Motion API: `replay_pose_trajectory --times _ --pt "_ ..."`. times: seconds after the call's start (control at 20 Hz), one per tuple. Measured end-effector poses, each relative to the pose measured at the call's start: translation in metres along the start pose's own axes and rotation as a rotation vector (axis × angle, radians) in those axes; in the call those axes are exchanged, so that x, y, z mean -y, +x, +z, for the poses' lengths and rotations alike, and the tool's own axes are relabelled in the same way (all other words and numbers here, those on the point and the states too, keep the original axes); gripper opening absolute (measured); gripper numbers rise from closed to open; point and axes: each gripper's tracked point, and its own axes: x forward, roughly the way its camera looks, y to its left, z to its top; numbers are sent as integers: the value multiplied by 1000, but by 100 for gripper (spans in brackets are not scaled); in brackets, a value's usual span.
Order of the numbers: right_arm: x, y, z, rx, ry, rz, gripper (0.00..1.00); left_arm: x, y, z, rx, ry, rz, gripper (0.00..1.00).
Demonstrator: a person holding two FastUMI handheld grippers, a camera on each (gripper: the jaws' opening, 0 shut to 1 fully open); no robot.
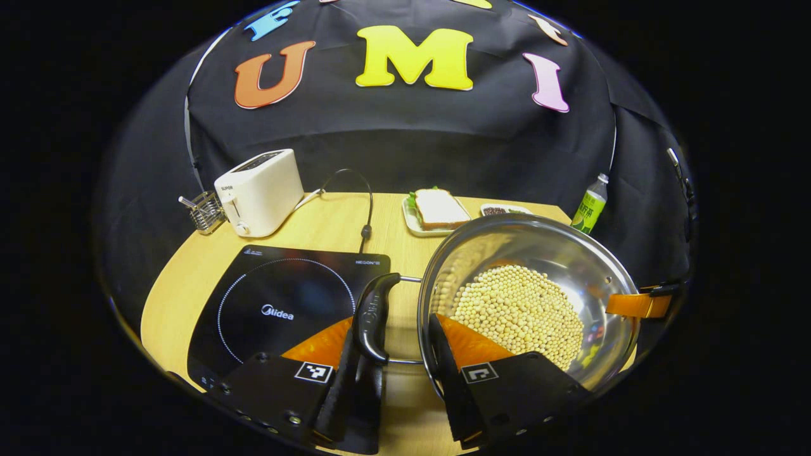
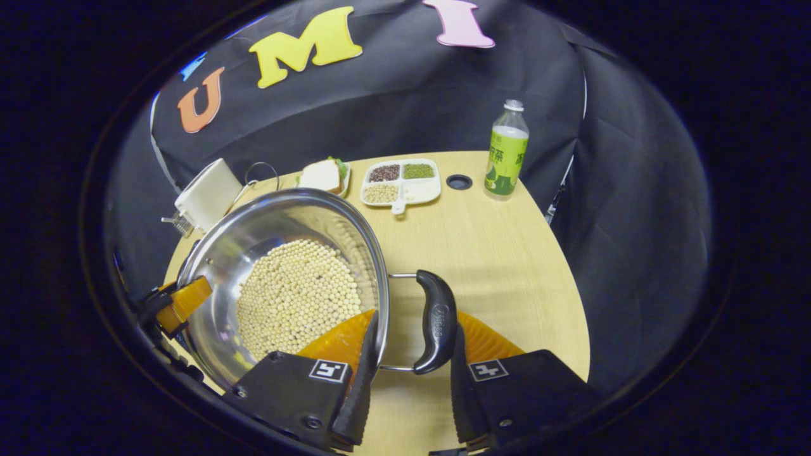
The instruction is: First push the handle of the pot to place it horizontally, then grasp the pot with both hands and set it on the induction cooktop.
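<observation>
Okay, in the left gripper view my left gripper (image 1: 402,354) straddles the pot's left handle (image 1: 374,315) at lower centre: one finger sits outside the black grip, the other inside the pot (image 1: 573,256) wall, jaws fairly narrow, but I cannot tell whether both press. That view gives me the cooktop (image 1: 279,304) at lower left, just beside the pot, black glass with a white ring, plus the toaster (image 1: 260,190) and a wire rack (image 1: 206,212) at upper left. The other gripper's orange finger (image 1: 637,305) peeks in at the right rim.

The right gripper view has my right gripper (image 2: 412,361) around the right handle (image 2: 436,320) the same way, one finger inside the rim, one outside the grip; contact unclear. Here I get the divided bean tray (image 2: 400,183) and green bottle (image 2: 507,152) at upper centre, and the sandwich (image 2: 322,174).

The pot is shiny steel, bottom covered with pale beans (image 2: 294,297), and seems to sit over the wooden table (image 2: 507,253), not on the cooktop.
</observation>
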Motion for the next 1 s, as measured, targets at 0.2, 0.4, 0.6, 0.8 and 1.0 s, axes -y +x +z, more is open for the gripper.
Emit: replay_pose_trajectory --times 0.2,0.4,0.6,0.8,1.0 --pt "-22 -8 7 11 -10 13 53 -23 -6 8 11 -10 9 59" --pt "-49 -13 10 16 -19 27 53 -46 -16 14 15 -20 24 59" --pt "-78 -18 13 25 -26 42 53 -75 -25 21 29 -29 43 58" --pt "-110 -21 12 23 -29 53 53 -103 -31 25 31 -40 60 58" --pt "-142 -22 11 25 -25 63 55 -131 -37 28 37 -39 74 59"
